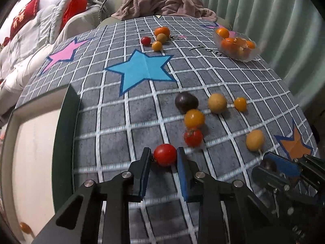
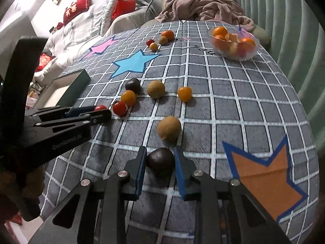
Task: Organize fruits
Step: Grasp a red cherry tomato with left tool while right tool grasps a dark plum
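My left gripper is shut on a red cherry tomato, low over the checked cloth; it also shows in the right wrist view. My right gripper is shut on a dark purple fruit. Loose fruit lies beyond: a second red tomato, an orange tomato, another dark fruit, a tan fruit, a small orange fruit and a yellow-tan fruit. A green box with a pale inside stands at the left.
A glass bowl of orange fruit sits at the far right of the table. A small cluster of fruit lies at the far edge. A pink blanket and a sofa with red cushions lie behind. Ribbed wall to the right.
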`<state>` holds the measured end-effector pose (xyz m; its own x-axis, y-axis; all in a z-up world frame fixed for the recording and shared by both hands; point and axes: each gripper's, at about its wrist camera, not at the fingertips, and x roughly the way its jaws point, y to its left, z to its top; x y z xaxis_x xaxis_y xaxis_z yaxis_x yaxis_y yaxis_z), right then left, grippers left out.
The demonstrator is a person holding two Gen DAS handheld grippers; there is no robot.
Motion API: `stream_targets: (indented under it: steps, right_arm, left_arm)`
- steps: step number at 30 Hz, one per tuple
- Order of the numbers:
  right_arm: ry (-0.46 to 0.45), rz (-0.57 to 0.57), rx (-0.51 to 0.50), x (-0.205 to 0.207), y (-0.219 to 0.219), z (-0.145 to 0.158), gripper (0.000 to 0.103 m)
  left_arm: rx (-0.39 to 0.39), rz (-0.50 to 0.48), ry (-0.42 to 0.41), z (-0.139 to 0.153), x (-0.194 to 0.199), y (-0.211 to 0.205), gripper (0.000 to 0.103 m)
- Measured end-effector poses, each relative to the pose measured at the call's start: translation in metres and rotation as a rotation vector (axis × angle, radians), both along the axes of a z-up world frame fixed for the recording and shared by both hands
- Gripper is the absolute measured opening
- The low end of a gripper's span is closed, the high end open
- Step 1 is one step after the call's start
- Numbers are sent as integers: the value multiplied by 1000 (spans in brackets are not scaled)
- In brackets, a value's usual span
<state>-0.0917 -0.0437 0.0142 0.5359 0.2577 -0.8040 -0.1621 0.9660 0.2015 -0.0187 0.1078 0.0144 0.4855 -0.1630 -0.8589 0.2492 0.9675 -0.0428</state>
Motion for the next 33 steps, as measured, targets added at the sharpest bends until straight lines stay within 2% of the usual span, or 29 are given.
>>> stream_targets:
  steps: [14,33]
  right_arm:
    - [15,-26,52,-32,-7,7,30]
    - [-21,50,24,-47,37,38,30]
  left_arm:
    - [-79,39,10,14,-57,32,27]
    - [-99,119,-52,45,-89,85,27]
